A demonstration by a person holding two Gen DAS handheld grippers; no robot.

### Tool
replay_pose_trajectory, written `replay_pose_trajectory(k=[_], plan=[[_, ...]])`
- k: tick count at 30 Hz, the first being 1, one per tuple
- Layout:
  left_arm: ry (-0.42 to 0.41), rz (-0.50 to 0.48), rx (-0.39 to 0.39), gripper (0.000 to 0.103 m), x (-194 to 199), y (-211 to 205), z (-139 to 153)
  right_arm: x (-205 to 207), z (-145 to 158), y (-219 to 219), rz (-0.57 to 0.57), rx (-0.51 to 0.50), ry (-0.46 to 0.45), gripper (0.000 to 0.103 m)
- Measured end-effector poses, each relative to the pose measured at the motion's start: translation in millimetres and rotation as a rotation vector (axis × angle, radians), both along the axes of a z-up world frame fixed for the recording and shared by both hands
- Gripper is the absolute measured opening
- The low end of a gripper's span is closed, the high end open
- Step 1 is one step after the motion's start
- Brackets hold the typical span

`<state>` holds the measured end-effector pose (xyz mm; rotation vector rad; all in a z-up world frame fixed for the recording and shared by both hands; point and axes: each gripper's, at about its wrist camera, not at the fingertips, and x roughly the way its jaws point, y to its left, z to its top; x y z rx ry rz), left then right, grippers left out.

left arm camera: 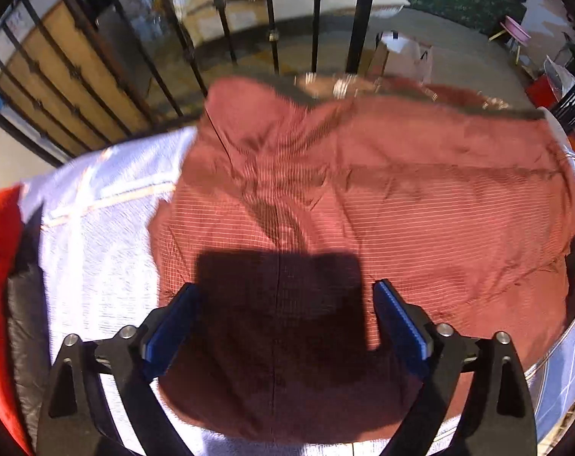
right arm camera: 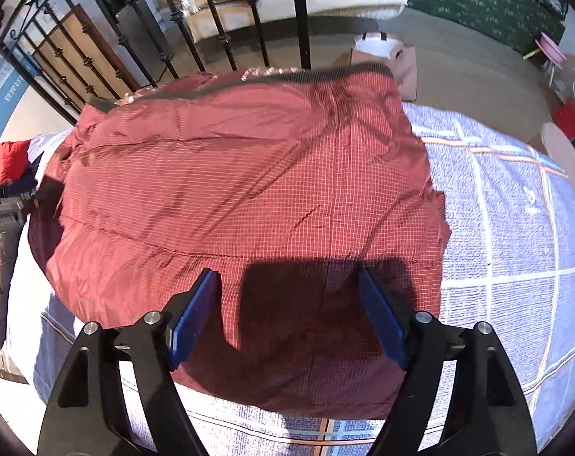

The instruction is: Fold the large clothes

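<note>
We note the red checked garment lies spread on the blue-and-white bedspread, presumably laid flat so a fold can be made. Left tool and right tool both hover above its near hem, jaws apart, nothing between the pads. The far edge lies at the black iron railing, so little room there; bare bedspread to the right in the right wrist view gives working space.

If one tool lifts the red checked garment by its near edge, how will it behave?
The red checked garment is probably floppy: it lies creased and draped on the bedcover. It likely sags from one pinch and looks light and thin, so a push would bunch it.
</note>
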<state>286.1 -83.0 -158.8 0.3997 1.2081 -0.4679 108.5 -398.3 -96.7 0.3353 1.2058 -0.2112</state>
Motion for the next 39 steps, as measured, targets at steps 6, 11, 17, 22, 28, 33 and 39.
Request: replay_pose_trajectory(k=[6, 11, 17, 22, 28, 33, 39], plan=[[0.141, 0.068, -0.034, 0.098, 27.3, 0.8, -30.3, 20.3, -20.7, -8.1, 0.004, 0.006, 0.080, 0.086], [0.158, 0.060, -0.027, 0.098, 29.5, -1.2, -33.6, 30.8, -30.6, -5.9, 0.002, -0.009, 0.114, 0.095], [0.098, 0.065, -0.163, 0.097, 19.5, 24.1, -4.3, 25.6, -15.7, -5.6, 0.015, 0.009, 0.065, 0.095], [0.105, 0.171, -0.281, 0.097, 32.8, 69.4, 7.5, -11.0, 20.3, -22.1, -0.012, -0.010, -0.102, 0.095], [0.269, 0.269, -0.327, 0.097, 64.0, 90.3, -31.4, -54.2, 1.9, -103.9, -0.296, 0.194, -0.119, 0.095], [0.332, 0.271, -0.341, 0.098, 84.2, 89.8, -49.2, -74.3, -25.1, -150.0, -0.427, 0.459, -0.149, 0.095], [0.414, 0.343, -0.422, 0.098, 91.4, 96.1, -66.7, -60.8, -57.5, -149.9, -0.329, 0.538, -0.067, 0.095]])
